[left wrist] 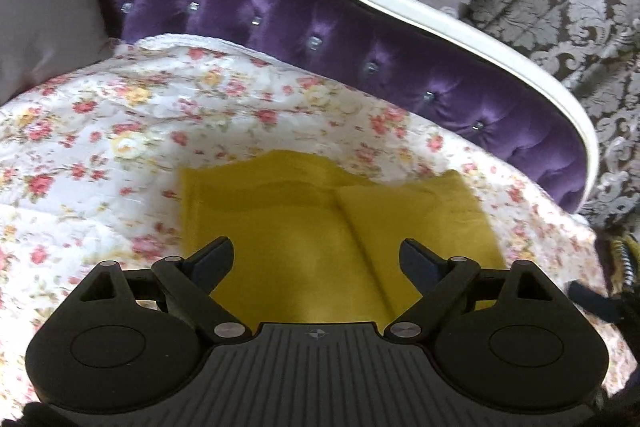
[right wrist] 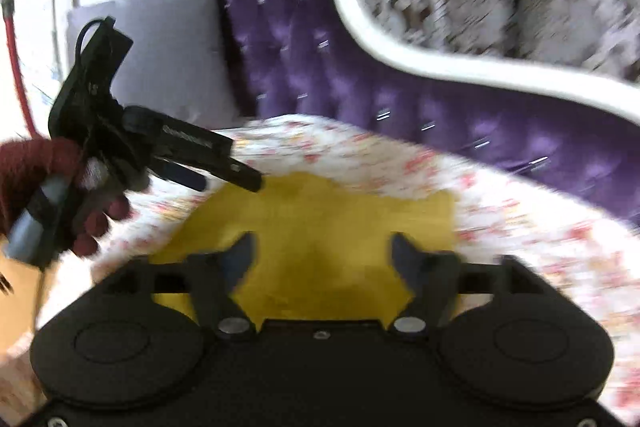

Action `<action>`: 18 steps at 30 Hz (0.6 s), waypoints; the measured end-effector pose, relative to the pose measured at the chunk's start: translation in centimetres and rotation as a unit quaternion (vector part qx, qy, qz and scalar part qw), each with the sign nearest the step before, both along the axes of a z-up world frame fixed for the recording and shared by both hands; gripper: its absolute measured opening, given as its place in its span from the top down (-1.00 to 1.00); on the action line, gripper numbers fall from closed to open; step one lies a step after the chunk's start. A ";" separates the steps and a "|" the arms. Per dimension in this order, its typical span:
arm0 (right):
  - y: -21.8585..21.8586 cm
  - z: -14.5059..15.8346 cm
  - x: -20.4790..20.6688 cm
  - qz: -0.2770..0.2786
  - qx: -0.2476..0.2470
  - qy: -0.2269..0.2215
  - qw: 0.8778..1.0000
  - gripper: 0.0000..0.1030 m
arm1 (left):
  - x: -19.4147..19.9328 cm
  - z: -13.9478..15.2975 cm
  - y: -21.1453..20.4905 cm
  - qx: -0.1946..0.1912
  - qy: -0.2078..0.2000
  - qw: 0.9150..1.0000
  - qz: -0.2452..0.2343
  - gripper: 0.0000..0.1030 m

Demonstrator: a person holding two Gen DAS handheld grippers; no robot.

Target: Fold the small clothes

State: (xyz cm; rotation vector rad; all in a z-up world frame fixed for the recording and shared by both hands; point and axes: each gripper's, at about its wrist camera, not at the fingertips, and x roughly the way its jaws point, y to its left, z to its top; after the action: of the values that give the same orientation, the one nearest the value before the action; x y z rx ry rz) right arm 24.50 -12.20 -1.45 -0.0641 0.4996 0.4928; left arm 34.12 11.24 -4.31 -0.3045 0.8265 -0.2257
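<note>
Floral quilt [left wrist: 100, 115] w/ yellow cloth [left wrist: 304, 227] flat, long axis sideways; both tongs [left wrist: 316, 259] [right wrist: 320, 255] wide, empty.

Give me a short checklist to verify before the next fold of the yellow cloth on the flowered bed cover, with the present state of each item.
1. Left hand-held gripper open, nothing between its fingers: ok.
2. Right hand-held gripper open and empty: ok.
3. Mustard-yellow folded fabric garment lies flat on the white quilted cover with pink flowers: ok.
4. One fold already made, with a crease running down the garment: ok.
5. Edges of the layers lined up: cannot tell, the far edge looks wavy and the right wrist view is blurred.
6. Nothing else lying on the garment: ok.
</note>
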 end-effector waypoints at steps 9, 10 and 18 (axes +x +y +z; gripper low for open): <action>3.3 -2.1 -3.2 0.000 -0.152 -0.076 0.985 -0.65 | 0.3 -1.3 -3.6 -0.027 0.034 0.998 -0.049 -0.76; 3.6 -2.2 -2.4 0.013 -0.149 -0.063 0.987 -0.59 | 0.4 -1.6 -3.8 -0.028 0.038 0.997 -0.052 -0.76; 4.3 -4.9 0.9 0.047 -0.178 -0.021 0.983 -0.40 | 2.1 -2.7 -5.0 -0.034 0.068 0.994 -0.074 -0.79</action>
State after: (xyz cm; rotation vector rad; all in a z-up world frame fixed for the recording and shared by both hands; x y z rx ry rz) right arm 25.36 -7.87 -6.39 -0.4416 0.5410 0.4892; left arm 36.22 6.21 -7.06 -0.3255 0.9794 -0.3761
